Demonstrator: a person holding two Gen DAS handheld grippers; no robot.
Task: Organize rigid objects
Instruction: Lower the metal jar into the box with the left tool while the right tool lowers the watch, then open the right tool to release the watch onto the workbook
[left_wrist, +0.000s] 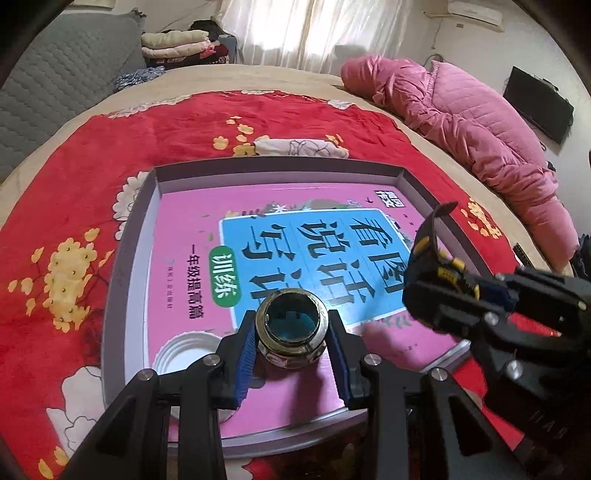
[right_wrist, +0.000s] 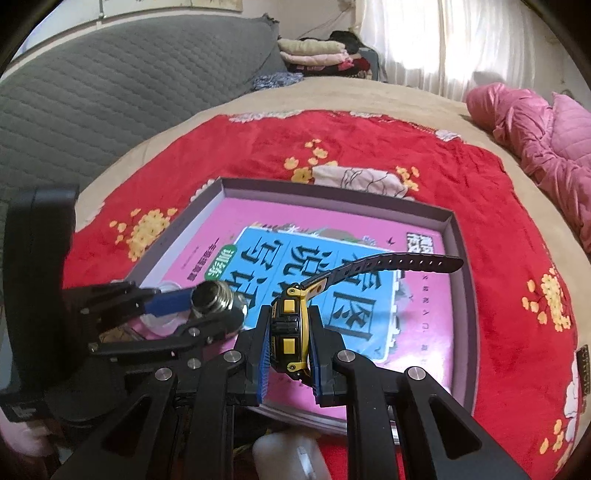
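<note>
Two grips over the tray (left_wrist: 147, 206) — left gripper (left_wrist: 291, 341) clamps a metal fitting (left_wrist: 291, 328), right gripper (right_wrist: 288, 343) a watch (right_wrist: 290, 328) (strap free).

A white lid (left_wrist: 184, 354) lay partly hidden behind the left gripper (left_wrist: 291, 334). A pale translucent object (right_wrist: 291, 458) was cut off by the bottom edge, too blurred to identify. The book's (right_wrist: 369, 295) smaller print was illegible.

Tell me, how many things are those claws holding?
2. The left gripper clamps a metal fitting over the pink book in the tray. The right gripper clamps a yellow-and-black watch, strap sticking out.
</note>
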